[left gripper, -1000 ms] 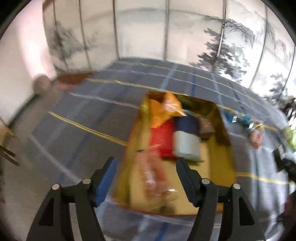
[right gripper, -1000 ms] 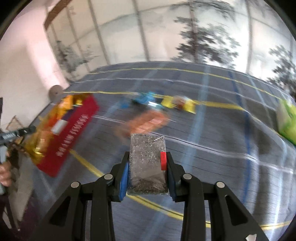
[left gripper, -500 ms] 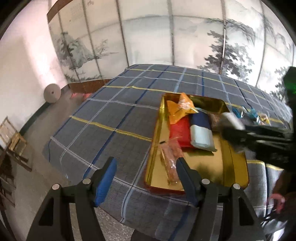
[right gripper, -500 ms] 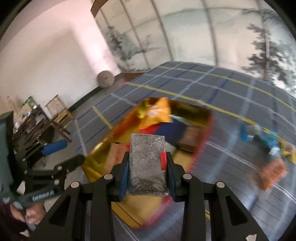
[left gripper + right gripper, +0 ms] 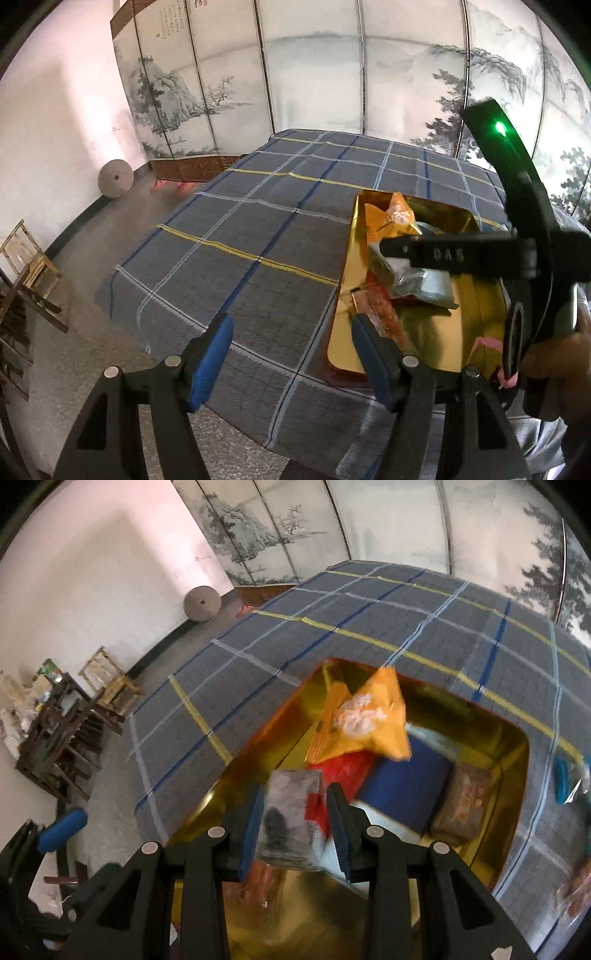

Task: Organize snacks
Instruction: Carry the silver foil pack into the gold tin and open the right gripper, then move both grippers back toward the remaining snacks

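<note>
A gold tray (image 5: 480,317) (image 5: 509,753) sits on the plaid tablecloth and holds an orange bag (image 5: 369,720) (image 5: 395,218), a red packet (image 5: 340,771), a blue packet (image 5: 402,782), a brown packet (image 5: 465,805) and an orange-red packet (image 5: 380,314). My right gripper (image 5: 295,823) is over the tray; its jaws have spread and the grey speckled packet (image 5: 288,823) (image 5: 417,280) sits loosely between them. My left gripper (image 5: 291,354) is open and empty at the tray's near left corner. The right gripper's body (image 5: 517,251) crosses the left wrist view.
The plaid tablecloth (image 5: 258,236) covers the table, with its near edge below my left gripper. Blue-wrapped snacks (image 5: 563,782) lie on the cloth right of the tray. Wooden chairs (image 5: 74,731) and a round stone disc (image 5: 202,603) stand by the left wall.
My right gripper has moved from the loose snacks over to the tray and lowered; its jaws have opened around the grey packet. My left gripper has pulled back and left, staying open.
</note>
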Demonstrator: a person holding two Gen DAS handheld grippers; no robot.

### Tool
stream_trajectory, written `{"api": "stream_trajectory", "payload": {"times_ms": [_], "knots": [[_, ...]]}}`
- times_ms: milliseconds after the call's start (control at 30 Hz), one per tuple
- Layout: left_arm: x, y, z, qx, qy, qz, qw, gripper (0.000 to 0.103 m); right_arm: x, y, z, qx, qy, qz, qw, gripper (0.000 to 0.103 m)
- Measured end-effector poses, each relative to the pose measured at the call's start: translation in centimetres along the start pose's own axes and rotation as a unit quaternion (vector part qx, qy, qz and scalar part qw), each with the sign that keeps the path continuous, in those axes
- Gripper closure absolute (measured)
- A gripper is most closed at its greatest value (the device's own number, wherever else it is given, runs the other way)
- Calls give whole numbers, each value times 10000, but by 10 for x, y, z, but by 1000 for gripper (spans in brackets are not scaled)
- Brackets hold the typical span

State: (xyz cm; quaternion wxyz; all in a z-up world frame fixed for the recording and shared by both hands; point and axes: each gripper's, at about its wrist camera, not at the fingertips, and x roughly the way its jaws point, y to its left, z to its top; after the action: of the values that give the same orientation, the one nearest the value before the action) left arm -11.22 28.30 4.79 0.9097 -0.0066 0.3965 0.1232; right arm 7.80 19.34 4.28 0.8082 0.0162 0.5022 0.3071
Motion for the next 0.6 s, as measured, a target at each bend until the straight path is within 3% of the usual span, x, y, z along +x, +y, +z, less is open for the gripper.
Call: {"api": "stream_trajectory", "payload": {"times_ms": [167,367,600], "knots": [[2,2,-1,29,40,58,10000,35,-2,9,3,-156,-81,0,9998,68],[3,-1,0,93,19,133,9999,35,-26,0,-8,57,-507,281,9983,68],[2,-15,-1,290,20,148,9995,35,-76,-26,-47,174,-1075,-11,9940,62]]}}
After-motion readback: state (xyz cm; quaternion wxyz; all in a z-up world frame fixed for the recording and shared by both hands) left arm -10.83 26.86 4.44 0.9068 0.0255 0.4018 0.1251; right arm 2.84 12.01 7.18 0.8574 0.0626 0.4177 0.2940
